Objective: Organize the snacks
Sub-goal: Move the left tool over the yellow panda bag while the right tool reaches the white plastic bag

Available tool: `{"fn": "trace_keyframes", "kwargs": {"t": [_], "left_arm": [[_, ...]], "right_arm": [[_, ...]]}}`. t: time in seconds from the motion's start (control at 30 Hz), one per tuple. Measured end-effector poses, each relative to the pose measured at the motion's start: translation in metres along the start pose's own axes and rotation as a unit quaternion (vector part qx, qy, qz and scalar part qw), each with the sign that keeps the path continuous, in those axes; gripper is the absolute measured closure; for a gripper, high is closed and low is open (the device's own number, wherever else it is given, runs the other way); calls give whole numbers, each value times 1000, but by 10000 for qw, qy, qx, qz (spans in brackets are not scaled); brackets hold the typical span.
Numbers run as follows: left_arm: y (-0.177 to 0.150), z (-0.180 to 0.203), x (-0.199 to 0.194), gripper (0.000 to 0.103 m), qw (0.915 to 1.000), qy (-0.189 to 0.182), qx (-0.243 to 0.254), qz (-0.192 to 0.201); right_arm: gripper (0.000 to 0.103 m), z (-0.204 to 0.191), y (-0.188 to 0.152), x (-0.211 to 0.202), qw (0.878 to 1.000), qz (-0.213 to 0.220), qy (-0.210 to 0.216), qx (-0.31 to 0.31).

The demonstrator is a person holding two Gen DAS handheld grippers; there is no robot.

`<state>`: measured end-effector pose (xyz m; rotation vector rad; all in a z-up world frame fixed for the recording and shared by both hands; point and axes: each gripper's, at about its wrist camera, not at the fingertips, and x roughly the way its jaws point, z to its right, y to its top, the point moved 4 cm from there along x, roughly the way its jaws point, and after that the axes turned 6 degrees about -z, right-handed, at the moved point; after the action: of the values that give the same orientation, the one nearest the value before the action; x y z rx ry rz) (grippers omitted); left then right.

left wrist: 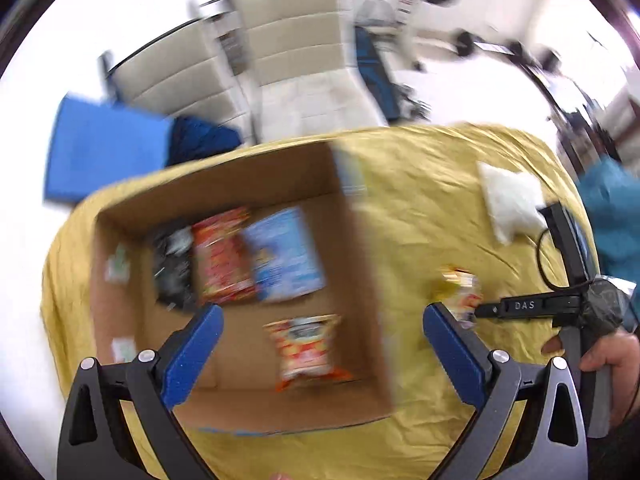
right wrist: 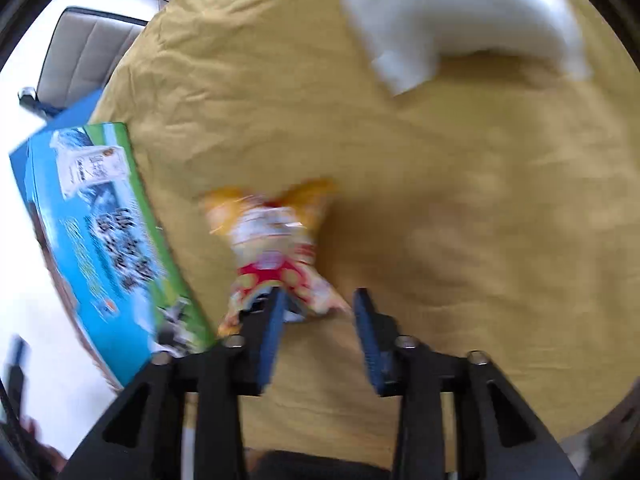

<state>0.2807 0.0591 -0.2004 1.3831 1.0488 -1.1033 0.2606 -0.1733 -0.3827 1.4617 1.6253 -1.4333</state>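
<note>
An open cardboard box (left wrist: 360, 264) sits on the yellow cloth and holds a black packet (left wrist: 174, 268), a red packet (left wrist: 222, 256), a blue packet (left wrist: 286, 256) and an orange-red snack bag (left wrist: 306, 350). My left gripper (left wrist: 320, 348) hovers wide open over the box, holding nothing. To its right, a yellow-red snack bag (left wrist: 460, 288) (right wrist: 276, 240) lies on the cloth. My right gripper (right wrist: 320, 320) stands open at that bag's near end; its left finger overlaps the bag's corner. A white packet (left wrist: 510, 204) (right wrist: 452, 12) lies farther off.
The box's blue-green printed outer side (right wrist: 104, 240) stands left of the right gripper. A hand (left wrist: 604, 356) holds the right gripper's handle. Beige chairs (left wrist: 296, 40) and a blue item (left wrist: 104, 148) lie beyond the round table's far edge.
</note>
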Motion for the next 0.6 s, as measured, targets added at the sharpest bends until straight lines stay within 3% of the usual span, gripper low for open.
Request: {"fn": "trace_keyframes", "kwargs": {"t": [0.07, 0.17, 0.23, 0.33, 0.43, 0.6], "left_arm": [[10, 38, 3, 0, 9988, -55, 481, -82], [21, 92, 24, 1, 9928, 17, 1133, -384], [24, 122, 51, 1, 9866, -67, 1393, -850], [29, 144, 89, 1, 9793, -300, 1390, -1440], [35, 156, 121, 1, 9748, -154, 1400, -1731], [33, 153, 174, 2, 9590, -552, 774, -2669]], "right_arm": [[34, 17, -8, -18, 9992, 264, -271, -82], [33, 47, -23, -46, 9979, 508, -407, 44], [33, 65, -27, -67, 9962, 704, -502, 107], [33, 100, -21, -101, 9935, 926, -649, 151], [33, 121, -15, -125, 9939, 991, -484, 74], [33, 136, 1, -143, 9919, 1154, -491, -192]]}}
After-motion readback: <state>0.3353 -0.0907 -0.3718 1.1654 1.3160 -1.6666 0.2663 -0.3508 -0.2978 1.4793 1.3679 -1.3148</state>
